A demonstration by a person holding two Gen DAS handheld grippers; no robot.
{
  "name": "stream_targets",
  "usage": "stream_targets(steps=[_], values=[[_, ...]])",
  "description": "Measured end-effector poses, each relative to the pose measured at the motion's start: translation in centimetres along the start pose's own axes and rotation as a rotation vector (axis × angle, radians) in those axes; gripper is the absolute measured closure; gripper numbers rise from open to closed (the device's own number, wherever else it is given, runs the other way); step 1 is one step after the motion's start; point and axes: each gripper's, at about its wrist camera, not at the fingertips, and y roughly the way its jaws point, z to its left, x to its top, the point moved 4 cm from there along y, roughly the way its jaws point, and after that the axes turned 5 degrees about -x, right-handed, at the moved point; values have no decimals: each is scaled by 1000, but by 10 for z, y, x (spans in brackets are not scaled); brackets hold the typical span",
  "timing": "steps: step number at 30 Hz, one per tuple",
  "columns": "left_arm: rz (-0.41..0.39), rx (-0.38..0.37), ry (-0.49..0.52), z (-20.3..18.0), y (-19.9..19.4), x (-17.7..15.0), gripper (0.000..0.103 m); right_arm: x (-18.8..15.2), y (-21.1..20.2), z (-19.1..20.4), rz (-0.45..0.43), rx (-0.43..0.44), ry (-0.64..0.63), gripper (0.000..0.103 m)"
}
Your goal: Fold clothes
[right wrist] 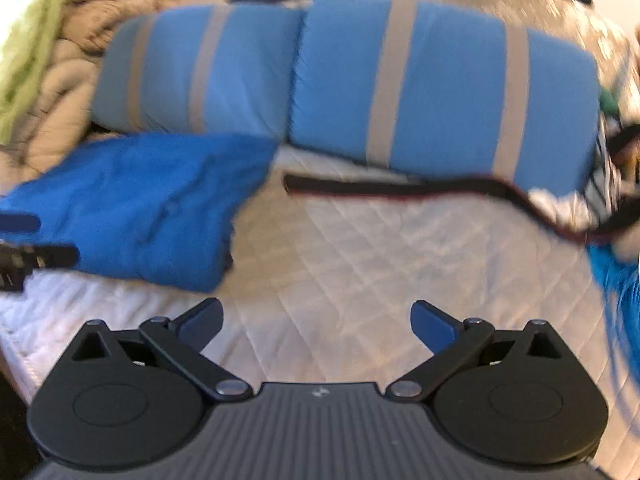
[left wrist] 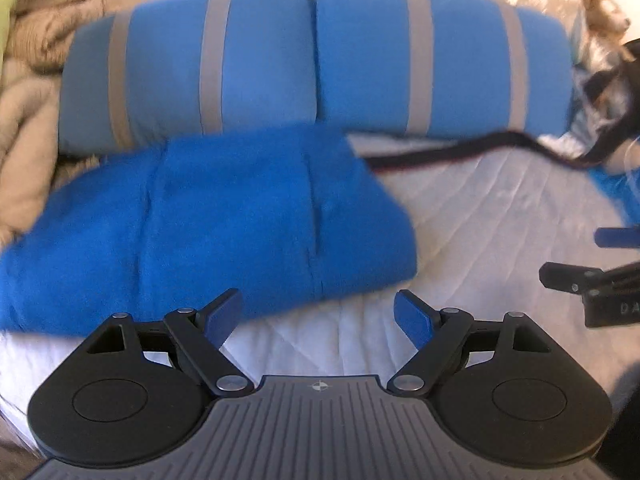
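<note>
Two hand-held claws hover over a bed's white quilted cover [right wrist: 360, 248] where a bright blue garment [left wrist: 224, 224] lies already doubled into a thick, roughly rectangular bundle, its near edge just beyond the left claw [left wrist: 318, 318]. Both the left claw and the right claw [right wrist: 316, 326] stand wide, nothing between their blue pads. From the right wrist view the same garment sits to the left, with the other claw's dark finger crossing its edge. Behind it, two light blue pillows with grey stripes [left wrist: 316, 60] lie side by side against the head of the bed; a beige blanket [left wrist: 28, 92] is heaped at the far left, and a dark strap [right wrist: 400, 190] trails across the cover in front of the right-hand pillow. A second patch of bright blue cloth [right wrist: 616, 288] shows at the right margin of the right wrist view; whether it is another garment cannot be told. Both pictures are blurred. Judging by the layout, the step in hand is either a last fold or squaring of the blue bundle: doing it well would mean each claw pinching a near corner through all layers, lifting both ends evenly, and laying the edge flush with the far one so no layer slides out. The thick, soft fabric looks likely to spring open if gripped too shallowly.
</note>
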Motion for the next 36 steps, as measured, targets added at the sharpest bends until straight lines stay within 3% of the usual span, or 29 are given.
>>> stream_targets(steps=[3,9,12,14,19,36], values=[[13,50,-44,2,22,-14,22,-23,22,2,19,-14,41,0],[53,58,-97,10,55,-46,21,-53,61,-1,61,-157,14,0],[8,74,-74,8,54,-52,17,-58,74,-5,107,-181,38,0],[21,82,-82,7,53,-49,17,-60,77,-7,118,-169,79,0],[29,122,-130,5,63,-48,2,-63,80,-5,110,-171,91,0],[-35,178,-138,-4,69,-49,1,-64,83,-1,72,-175,78,0]])
